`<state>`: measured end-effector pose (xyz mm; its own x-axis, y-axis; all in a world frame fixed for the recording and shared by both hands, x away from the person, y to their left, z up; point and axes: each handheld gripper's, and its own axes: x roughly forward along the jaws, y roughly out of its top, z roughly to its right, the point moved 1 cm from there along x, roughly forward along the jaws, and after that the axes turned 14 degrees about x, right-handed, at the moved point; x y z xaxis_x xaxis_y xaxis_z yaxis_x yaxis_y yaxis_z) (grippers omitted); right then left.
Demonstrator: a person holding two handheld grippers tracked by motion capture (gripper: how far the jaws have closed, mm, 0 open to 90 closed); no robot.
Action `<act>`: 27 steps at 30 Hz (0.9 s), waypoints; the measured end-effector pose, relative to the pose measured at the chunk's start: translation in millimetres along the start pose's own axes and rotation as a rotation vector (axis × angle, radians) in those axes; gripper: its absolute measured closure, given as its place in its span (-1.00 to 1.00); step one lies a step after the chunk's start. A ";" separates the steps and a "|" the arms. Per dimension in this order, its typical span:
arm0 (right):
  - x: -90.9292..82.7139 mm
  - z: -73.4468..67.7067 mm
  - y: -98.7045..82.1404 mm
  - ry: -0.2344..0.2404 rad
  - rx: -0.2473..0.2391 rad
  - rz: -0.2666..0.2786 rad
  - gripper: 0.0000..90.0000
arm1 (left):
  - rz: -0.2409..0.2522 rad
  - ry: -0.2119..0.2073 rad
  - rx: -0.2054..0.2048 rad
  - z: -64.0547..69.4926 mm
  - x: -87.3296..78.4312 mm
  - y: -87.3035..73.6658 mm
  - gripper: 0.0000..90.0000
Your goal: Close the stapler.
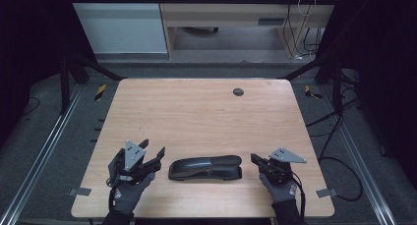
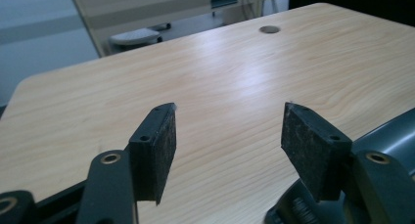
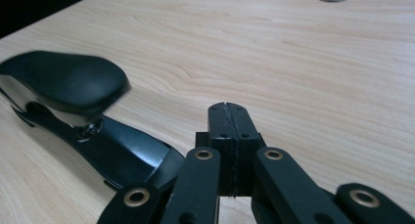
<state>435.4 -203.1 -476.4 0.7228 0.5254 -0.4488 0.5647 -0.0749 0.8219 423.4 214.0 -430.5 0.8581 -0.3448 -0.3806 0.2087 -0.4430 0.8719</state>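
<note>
While the wooden counter [image 1: 196, 112] takes up most of the high view, pretty much everything going on is bunched along its near edge, and the far part just has a small round dark grommet [image 1: 238, 92] set into the top. Next biggest thing is the black stapler [image 1: 205, 168], lying flat on its base near the front edge, roughly centred, long side running across between the two hands. Looks like its rounded top arm is lifted a bit off the base at the end nearest the right claw, going by the right gripper view where the stapler [image 3: 83, 121] sits just off to one side of the jaws, though that view is a little soft so I wouldn't swear to how far it's raised. Left claw [image 1: 153, 155] is just beside the stapler's left end, jaws spread wide with nothing between them; in the left gripper view the left claw [image 2: 227, 136] frames bare wood, and a dark grey curve of the stapler [image 2: 391, 131] shows behind one jaw. Right claw [image 1: 254, 159] is close to the stapler's right end, not touching as far as I can see, jaws pressed fully together on nothing, same in its own view of the right claw [image 3: 229, 111].
</note>
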 end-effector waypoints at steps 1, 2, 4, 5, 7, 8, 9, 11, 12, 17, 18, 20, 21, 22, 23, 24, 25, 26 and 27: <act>-0.6 -1.0 1.3 0.004 0.001 0.003 1.00 | -0.008 0.009 -0.006 -3.2 -0.9 -4.6 -0.16; -1.1 -2.2 2.5 0.005 0.001 0.004 1.00 | -0.015 0.017 -0.010 -6.1 -1.9 -9.0 -0.16; -1.7 -4.2 4.3 0.013 -0.002 0.003 1.00 | -0.028 0.031 -0.023 -11.1 -3.3 -17.5 -0.16; -1.9 -5.8 5.7 0.017 -0.003 0.002 1.00 | -0.035 0.037 -0.027 -13.2 -3.6 -21.4 -0.15; -1.5 -7.7 8.0 0.022 -0.005 0.001 1.00 | -0.049 0.051 -0.036 -16.7 -3.6 -28.5 -0.15; -1.2 -8.8 8.9 0.026 -0.004 0.001 1.00 | -0.054 0.055 -0.045 -18.4 -3.5 -32.4 -0.15; -0.2 -9.8 10.3 0.029 -0.009 0.001 1.00 | -0.058 0.062 -0.049 -19.2 -3.4 -35.4 -0.15; 0.8 -12.1 12.1 0.031 -0.010 -0.002 1.00 | -0.068 0.069 -0.050 -20.0 -2.4 -39.9 -0.15; 1.4 -13.5 13.2 0.035 -0.011 -0.001 1.00 | -0.075 0.072 -0.047 -20.3 -1.8 -41.3 -0.15; 0.3 -22.8 20.1 0.059 -0.023 0.011 1.00 | -0.099 0.086 -0.038 -21.5 1.4 -50.3 -0.14; -0.3 -25.2 21.5 0.065 -0.029 0.013 1.00 | -0.105 0.087 -0.038 -21.6 2.3 -52.2 -0.14; -1.3 -30.8 23.9 0.080 -0.036 0.011 1.00 | -0.112 0.090 -0.041 -22.5 3.1 -55.6 -0.14; -1.5 -33.8 24.9 0.086 -0.041 0.011 1.00 | -0.118 0.093 -0.038 -23.3 3.3 -57.0 -0.13; -2.0 -36.9 25.7 0.094 -0.043 0.009 1.00 | -0.119 0.097 -0.044 -23.6 3.6 -58.4 -0.13; -2.0 -39.6 26.3 0.100 -0.049 0.010 1.00 | -0.121 0.100 -0.046 -24.1 3.7 -59.8 -0.13; -2.2 -42.4 26.9 0.108 -0.054 0.007 1.00 | -0.125 0.100 -0.051 -24.5 3.9 -61.2 -0.13; -2.1 -45.0 27.3 0.113 -0.056 0.004 1.00 | -0.127 0.100 -0.052 -24.7 4.3 -62.5 -0.12; -2.0 -47.2 27.8 0.119 -0.058 0.005 1.00 | -0.130 0.101 -0.053 -24.6 4.7 -63.8 -0.12; -1.9 -48.9 28.3 0.123 -0.059 0.006 1.00 | -0.132 0.101 -0.054 -24.5 5.3 -64.9 -0.12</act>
<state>430.5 -164.8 -435.2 0.6697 0.6251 -0.4009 0.5337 -0.0297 0.8452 426.0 261.2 -481.5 0.8637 -0.2001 -0.4626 0.3455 -0.4333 0.8324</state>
